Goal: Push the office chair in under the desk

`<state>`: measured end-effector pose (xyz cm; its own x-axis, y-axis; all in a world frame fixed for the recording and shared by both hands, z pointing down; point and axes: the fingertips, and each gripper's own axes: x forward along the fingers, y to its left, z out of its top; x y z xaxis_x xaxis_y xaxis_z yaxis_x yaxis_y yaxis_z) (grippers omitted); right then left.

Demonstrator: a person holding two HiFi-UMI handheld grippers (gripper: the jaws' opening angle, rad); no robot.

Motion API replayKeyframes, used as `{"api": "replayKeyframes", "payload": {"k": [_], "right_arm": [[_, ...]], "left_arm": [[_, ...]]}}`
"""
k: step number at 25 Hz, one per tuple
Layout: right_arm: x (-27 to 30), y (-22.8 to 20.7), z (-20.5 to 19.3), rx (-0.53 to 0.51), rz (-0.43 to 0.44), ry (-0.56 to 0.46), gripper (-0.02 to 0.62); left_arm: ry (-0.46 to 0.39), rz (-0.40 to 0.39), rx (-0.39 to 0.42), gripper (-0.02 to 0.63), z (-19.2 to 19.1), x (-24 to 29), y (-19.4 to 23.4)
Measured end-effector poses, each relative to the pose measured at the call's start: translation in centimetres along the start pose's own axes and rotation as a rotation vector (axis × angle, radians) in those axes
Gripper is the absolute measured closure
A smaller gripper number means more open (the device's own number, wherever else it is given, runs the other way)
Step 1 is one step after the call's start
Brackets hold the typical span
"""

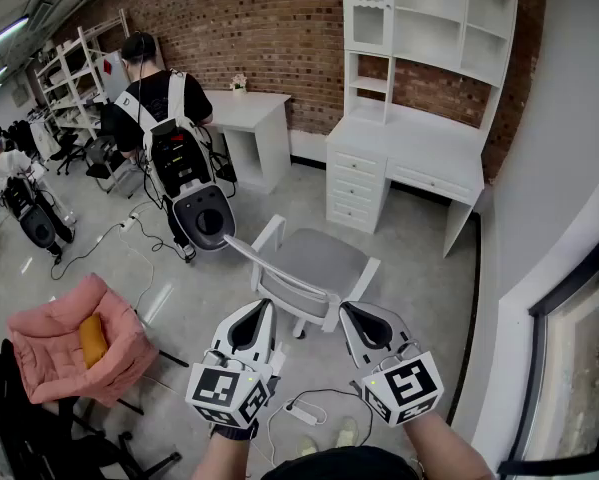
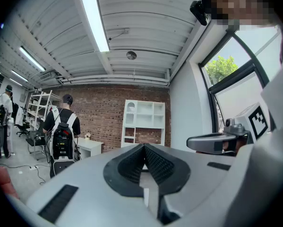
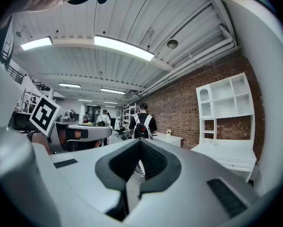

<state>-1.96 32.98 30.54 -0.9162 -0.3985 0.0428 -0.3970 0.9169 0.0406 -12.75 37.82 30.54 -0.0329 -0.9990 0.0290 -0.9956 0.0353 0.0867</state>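
Office chair (image 1: 319,260) is sitting out on the floor, well apart from the front edge of the white desk (image 1: 409,148), its backrest facing the person. Left gripper (image 1: 266,306) and right gripper (image 1: 347,310) are both hovering clenched shut, gripping nothing, side by side just behind that backrest.

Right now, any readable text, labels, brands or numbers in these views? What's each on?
None readable.
The left gripper and right gripper: cubes show only black-and-white square marker patterns, no letters or digits.
The backpack on the standing person: any print is too small to read.
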Motion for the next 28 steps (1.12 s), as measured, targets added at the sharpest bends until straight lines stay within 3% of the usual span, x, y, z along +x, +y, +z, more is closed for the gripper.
{"api": "replayKeyframes", "payload": {"k": [4, 10, 14, 23, 28], "right_arm": [[0.2, -0.5, 0.0, 0.006, 0.003, -0.004, 0.592], [-0.5, -0.9, -0.7, 0.106, 0.004, -0.019, 0.592], [-0.2, -0.3, -1.2, 0.086, -0.004, -0.012, 0.591], [-0.3, 2.3, -4.3, 0.052, -0.009, 0.059, 0.591], [-0.7, 3.1, -5.7, 0.042, -0.049, 0.081, 0.589]], "left_arm": [[-0.002, 0.003, -0.001, 0.601, 0.0, 0.6, 0.1], [-0.049, -0.053, -0.039, 0.600, 0.4, -0.4, 0.0], [-0.063, -0.038, -0.021, 0.600, -0.1, -1.0, 1.4], [0.014, 0.093, -0.055, 0.600, -4.2, -3.1, 6.0], [0.048, 0.072, -0.019, 0.598, -5.9, -3.3, 6.0]]}}
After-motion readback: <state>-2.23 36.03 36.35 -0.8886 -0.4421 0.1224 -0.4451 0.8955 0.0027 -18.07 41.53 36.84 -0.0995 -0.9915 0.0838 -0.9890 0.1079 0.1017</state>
